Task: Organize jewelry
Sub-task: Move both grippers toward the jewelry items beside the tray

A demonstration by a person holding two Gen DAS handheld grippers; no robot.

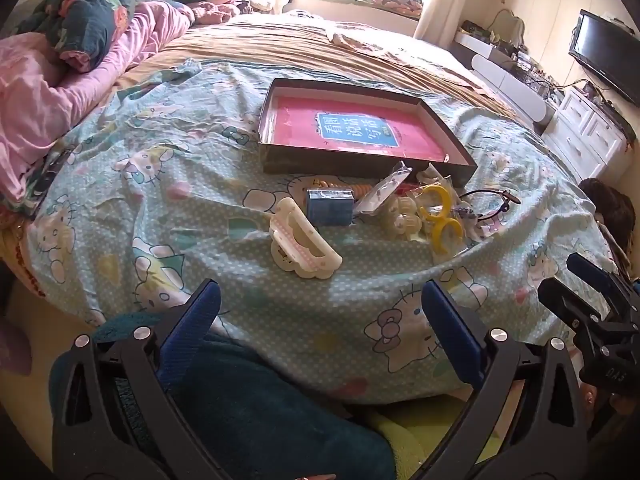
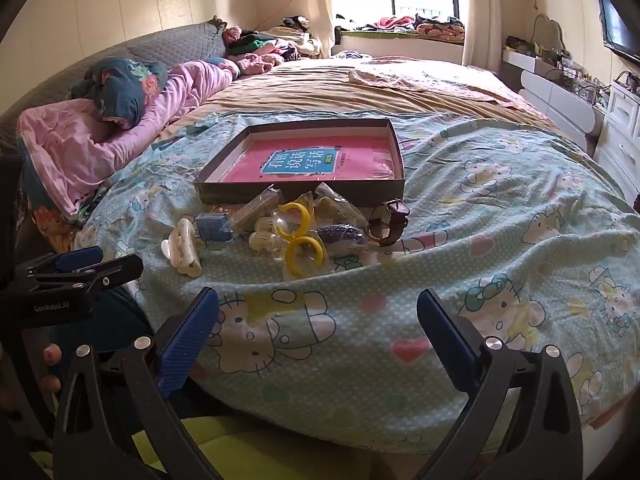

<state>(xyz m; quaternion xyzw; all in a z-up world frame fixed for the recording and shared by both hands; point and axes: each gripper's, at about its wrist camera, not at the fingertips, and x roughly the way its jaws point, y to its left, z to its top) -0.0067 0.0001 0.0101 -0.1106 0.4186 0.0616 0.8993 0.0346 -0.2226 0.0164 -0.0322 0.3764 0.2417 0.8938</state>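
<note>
Jewelry lies in a loose heap on the bedspread point(image 2: 460, 208), just in front of the tray point(image 2: 400, 152), nothing sorted yet, so this looks like the opening step. Left to right: white hair clip point(image 2: 184, 250), blue box point(image 2: 214, 226), bagged pieces, yellow rings point(image 2: 300, 236), watch point(image 2: 390, 220). Next move likely calls for reaching forward to one piece and closing on it. Left gripper point(image 1: 320, 320) and right gripper point(image 2: 318, 320) both hang over the bed's near edge, tilted downward, jaws wide and empty.
</note>
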